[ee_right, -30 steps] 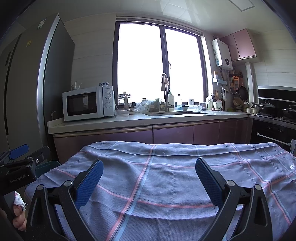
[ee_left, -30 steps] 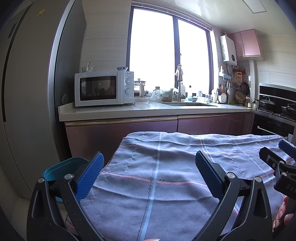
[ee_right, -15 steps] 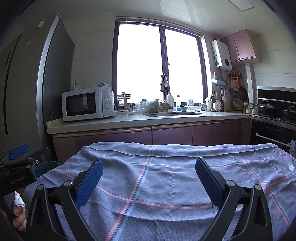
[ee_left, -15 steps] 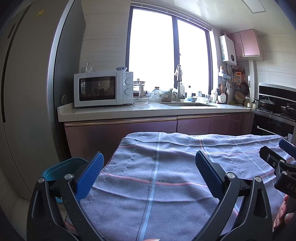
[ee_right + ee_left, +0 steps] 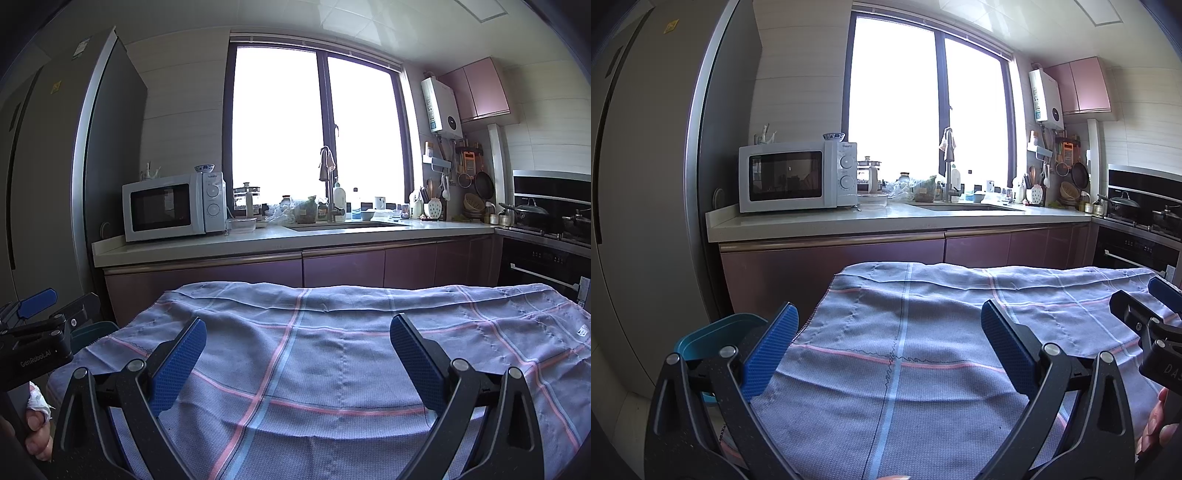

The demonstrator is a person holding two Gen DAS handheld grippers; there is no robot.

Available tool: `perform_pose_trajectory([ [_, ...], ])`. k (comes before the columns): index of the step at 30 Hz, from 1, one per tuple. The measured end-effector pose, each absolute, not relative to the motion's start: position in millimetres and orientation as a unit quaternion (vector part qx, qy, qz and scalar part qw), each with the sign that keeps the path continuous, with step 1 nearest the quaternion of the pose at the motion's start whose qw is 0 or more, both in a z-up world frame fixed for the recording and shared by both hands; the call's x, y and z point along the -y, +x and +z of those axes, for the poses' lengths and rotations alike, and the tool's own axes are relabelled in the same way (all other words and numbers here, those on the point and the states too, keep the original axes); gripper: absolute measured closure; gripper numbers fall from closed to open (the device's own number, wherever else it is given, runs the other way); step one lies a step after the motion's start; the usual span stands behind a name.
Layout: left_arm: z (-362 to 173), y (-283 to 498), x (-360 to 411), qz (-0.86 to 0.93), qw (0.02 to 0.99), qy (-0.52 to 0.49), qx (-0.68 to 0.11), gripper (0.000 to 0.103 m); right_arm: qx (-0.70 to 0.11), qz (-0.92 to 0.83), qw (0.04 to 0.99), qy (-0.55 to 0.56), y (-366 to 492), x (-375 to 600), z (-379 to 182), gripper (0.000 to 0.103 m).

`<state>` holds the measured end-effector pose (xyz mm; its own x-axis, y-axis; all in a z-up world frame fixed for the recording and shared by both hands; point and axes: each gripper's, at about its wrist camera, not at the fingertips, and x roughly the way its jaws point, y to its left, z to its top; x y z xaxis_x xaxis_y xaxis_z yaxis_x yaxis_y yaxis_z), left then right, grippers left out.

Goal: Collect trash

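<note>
My left gripper (image 5: 888, 343) is open and empty, held above a table covered with a blue-grey checked cloth (image 5: 923, 332). My right gripper (image 5: 297, 347) is open and empty above the same cloth (image 5: 332, 350), to the right of the left one. A teal bin (image 5: 713, 338) stands on the floor at the table's left edge, beside the left gripper; part of it shows in the right wrist view (image 5: 92, 330). No trash shows on the cloth in either view.
A kitchen counter (image 5: 886, 221) runs behind the table, with a white microwave (image 5: 798, 177), a sink and tap (image 5: 947, 184) and clutter under the window. A tall grey fridge (image 5: 646, 184) stands at the left. A stove with pots (image 5: 546, 218) is at the right.
Both views have risen or tilted very slightly; the counter sits a touch lower in frame. Both grippers stay open over the cloth.
</note>
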<state>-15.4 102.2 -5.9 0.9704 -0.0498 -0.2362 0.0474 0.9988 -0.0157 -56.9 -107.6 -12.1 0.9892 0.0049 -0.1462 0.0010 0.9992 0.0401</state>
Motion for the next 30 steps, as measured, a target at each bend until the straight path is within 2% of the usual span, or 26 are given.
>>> perform_pose_trajectory([
  [30,-9.2,-12.3,-103.1,-0.024,0.992,-0.004,-0.122,0.006,-0.075,-0.002,0.997,0.020,-58.1,106.1,-13.7,0.007],
])
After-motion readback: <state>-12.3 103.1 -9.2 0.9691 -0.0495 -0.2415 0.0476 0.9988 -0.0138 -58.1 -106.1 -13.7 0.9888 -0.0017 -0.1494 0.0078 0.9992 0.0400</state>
